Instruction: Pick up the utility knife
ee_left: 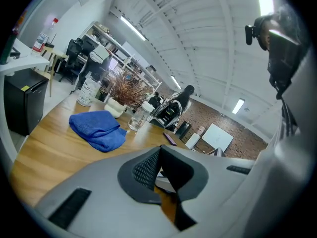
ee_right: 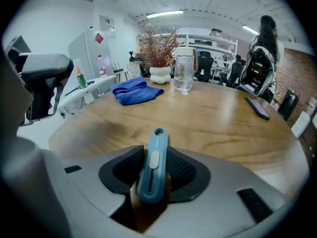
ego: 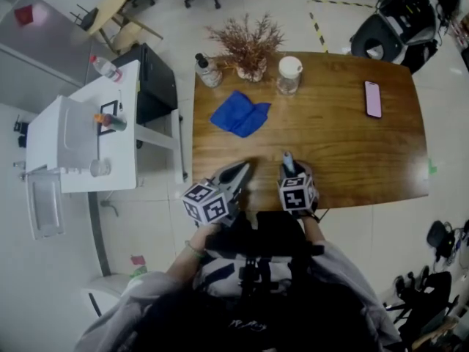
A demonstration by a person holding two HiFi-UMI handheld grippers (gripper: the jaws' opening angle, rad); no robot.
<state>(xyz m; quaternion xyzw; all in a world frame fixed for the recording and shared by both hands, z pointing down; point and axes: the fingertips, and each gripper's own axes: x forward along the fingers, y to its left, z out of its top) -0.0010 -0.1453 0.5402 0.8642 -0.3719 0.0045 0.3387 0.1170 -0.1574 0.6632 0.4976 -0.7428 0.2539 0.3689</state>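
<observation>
Wooden table [ego: 344, 160], five items.
On top: blue cloth [ego: 239, 115], phone [ego: 373, 98], lidded jar [ego: 289, 75], vase of dried twigs [ego: 251, 70], bottle [ego: 207, 70].

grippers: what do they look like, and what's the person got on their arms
The left gripper and the right gripper both have light grey moulded bodies that taper to two jaws lined with dark, textured pads. Each carries a white cube printed with black square markers. No cables show. The person's sleeves are grey.
</observation>
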